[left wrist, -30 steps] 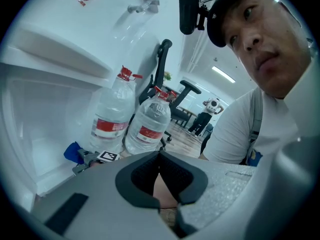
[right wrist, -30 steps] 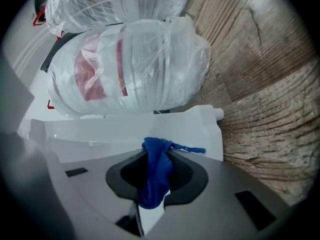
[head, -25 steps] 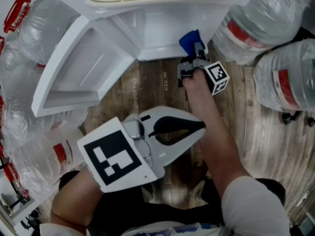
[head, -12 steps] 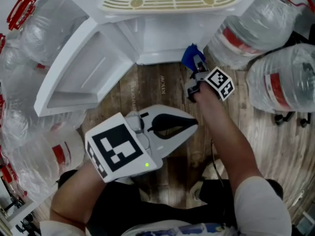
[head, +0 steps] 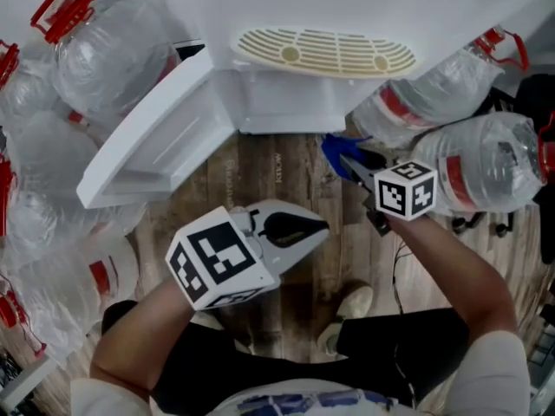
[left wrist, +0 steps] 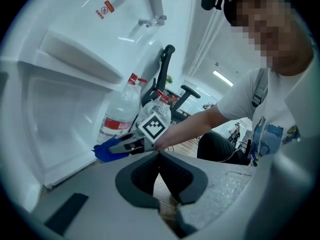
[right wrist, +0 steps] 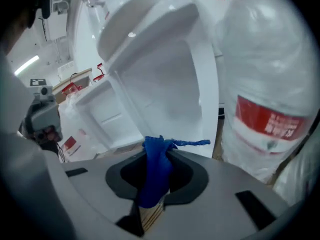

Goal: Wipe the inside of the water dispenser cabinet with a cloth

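Nearest the person, the left gripper (head: pixel 314 226) hangs over the wooden floor (head: pixel 286 176) with its fingers together on nothing, pointing towards the right gripper. It plays no part in the wiping as it stands.

Further out and to the right, the right gripper (head: pixel 347 161) has its fingers clamped on the blue cloth (head: pixel 334 150). The main risk, as I judge it, lies here. The cloth is pinched as a narrow bunch, so dragging it hard against a cabinet wall could pull it free. It could also leave only a small wad meeting the surface. A second risk is the water bottle (head: pixel 486 167) just right of this gripper: a wide swing of the arm could knock it.

The cloth (right wrist: pixel 155 171) runs up between the fingers and pokes out a little past their tips, with a thin twisted tail trailing right. It is over the floor just outside the near right corner of the opening, not touching the cabinet as far as I can tell.

Beyond it stands the water dispenser cabinet (head: pixel 286 102), white inside, with its door (head: pixel 160 141) swung open to the left.
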The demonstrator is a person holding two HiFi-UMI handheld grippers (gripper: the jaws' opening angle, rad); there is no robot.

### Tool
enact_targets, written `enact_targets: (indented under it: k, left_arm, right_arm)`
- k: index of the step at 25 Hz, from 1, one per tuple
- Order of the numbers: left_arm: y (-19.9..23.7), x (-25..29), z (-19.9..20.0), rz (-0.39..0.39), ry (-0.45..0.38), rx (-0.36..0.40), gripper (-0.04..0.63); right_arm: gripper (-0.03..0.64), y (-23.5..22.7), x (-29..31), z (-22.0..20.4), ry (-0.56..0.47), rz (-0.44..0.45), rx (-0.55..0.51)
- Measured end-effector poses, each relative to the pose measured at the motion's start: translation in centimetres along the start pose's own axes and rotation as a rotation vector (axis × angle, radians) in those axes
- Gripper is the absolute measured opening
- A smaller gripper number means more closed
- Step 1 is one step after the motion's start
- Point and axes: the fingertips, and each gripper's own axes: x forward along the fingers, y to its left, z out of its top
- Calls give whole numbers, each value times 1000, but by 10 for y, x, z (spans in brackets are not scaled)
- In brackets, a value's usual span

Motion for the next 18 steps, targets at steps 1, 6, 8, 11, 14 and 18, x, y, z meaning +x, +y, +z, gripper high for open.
enact_targets:
  k: [1, 6, 8, 11, 14, 18]
  left_arm:
    - [1, -2, 1, 2, 1, -1, -3]
    - [1, -18, -2, -6, 21, -15, -5]
    - [6, -22, -5, 3, 25, -17, -3]
    - [15, -24, -10, 24, 49, -14, -5]
    - [28, -26, -19, 70, 91, -16, -5]
    - [33, -25, -25, 93, 99, -32, -3]
  right_arm:
    - [69, 12, -11, 7, 7, 5, -17]
    - [69, 65, -56, 29, 16, 25, -45]
    - [71, 77, -66, 30, -6, 27, -23]
    - [71, 79, -66, 22, -12, 25, -35]
    - [71, 88, -58, 28, 15, 61, -203]
    - [71, 88, -55, 32, 28, 59, -218]
